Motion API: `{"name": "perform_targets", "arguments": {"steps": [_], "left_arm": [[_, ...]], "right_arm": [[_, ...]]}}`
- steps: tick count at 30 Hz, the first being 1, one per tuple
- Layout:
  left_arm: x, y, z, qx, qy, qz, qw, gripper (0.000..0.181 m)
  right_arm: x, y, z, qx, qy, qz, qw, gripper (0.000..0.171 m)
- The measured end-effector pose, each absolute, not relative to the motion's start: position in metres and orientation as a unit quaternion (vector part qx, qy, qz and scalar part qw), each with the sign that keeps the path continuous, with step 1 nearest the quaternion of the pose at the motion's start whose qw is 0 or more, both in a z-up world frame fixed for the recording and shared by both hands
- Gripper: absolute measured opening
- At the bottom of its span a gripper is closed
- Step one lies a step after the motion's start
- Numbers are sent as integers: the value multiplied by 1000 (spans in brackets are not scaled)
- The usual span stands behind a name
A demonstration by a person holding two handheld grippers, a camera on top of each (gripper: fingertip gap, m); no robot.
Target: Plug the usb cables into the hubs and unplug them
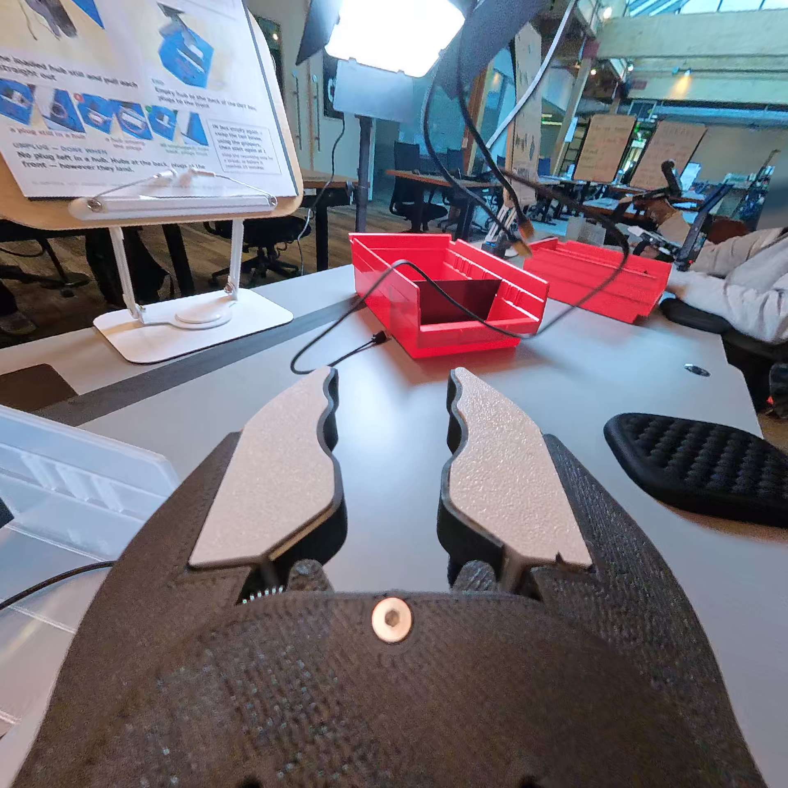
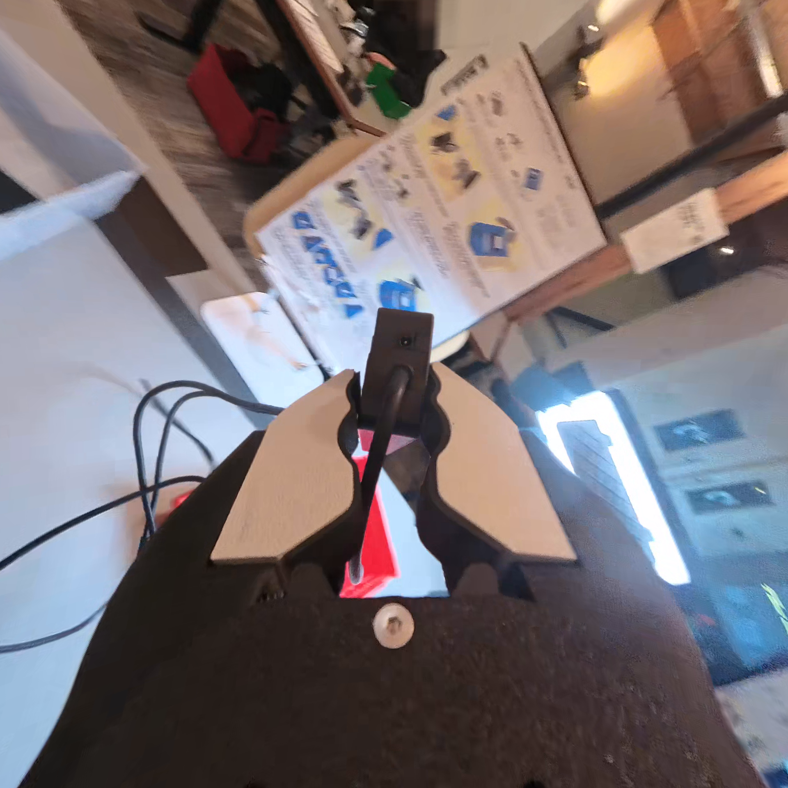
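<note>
1. In the left wrist view, the left gripper (image 1: 391,379) is seen spread wide, with nothing held between its fingers (image 1: 281,460) and only bare grey table (image 1: 575,383) beneath the gap
2. Ahead of its tips a red bin (image 1: 447,298) is found on the table, and a thin black cable (image 1: 337,354) is draped over the bin's near wall, its small plug lying on the table just before the bin
3. Farther ahead and to the right a second red bin (image 1: 597,277) is partly hidden behind the first; above them more dark cables (image 1: 482,140) hang in the air, ending in a metal plug (image 1: 523,247)
4. To the left an instruction sheet on a white stand (image 1: 187,315) is cut off at the top edge; a clear plastic box (image 1: 72,482) is cropped at the left edge
5. In the right wrist view, the right gripper (image 2: 394,383) is clamped narrowly on a dark hub (image 2: 398,362), which stands up beyond the tips, its own cord (image 2: 379,460) running back between the fingers
6. This view is tilted steeply and blurred; the gripper is raised above the table, red plastic (image 2: 375,533) being glimpsed below through the gap
7. Loose black leads (image 2: 149,447) are seen to the left; where they end cannot be told
</note>
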State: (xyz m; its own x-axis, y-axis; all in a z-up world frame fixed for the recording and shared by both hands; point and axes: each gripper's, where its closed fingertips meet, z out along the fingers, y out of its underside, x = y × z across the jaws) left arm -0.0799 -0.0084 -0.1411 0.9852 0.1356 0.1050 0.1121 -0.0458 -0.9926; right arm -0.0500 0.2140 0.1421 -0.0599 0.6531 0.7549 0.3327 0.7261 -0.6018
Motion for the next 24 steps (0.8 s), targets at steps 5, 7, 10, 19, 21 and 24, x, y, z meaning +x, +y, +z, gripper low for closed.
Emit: {"name": "perform_targets", "arguments": {"steps": [5, 7, 10, 19, 21, 24], "left_arm": [[-77, -4, -152, -741, -71, 29, 667, 48], [-76, -3, -154, -744, -68, 31, 665, 47], [-76, -1, -159, -749, -66, 30, 658, 47], [-75, 5, -176, -766, -62, 24, 639, 45], [-74, 7, -180, -771, -60, 20, 634, 45], [-72, 9, -186, -777, -56, 20, 626, 44]], "right_arm": [[-74, 305, 103, -411, -682, 81, 600, 27], [-82, 341, 67, -445, -670, 78, 589, 27], [-92, 387, 8, -488, -657, 71, 570, 27], [-98, 455, -127, -598, -649, 98, 460, 27], [-99, 460, -146, -610, -648, 107, 444, 27], [-103, 464, -161, -633, -638, 128, 420, 27]]}}
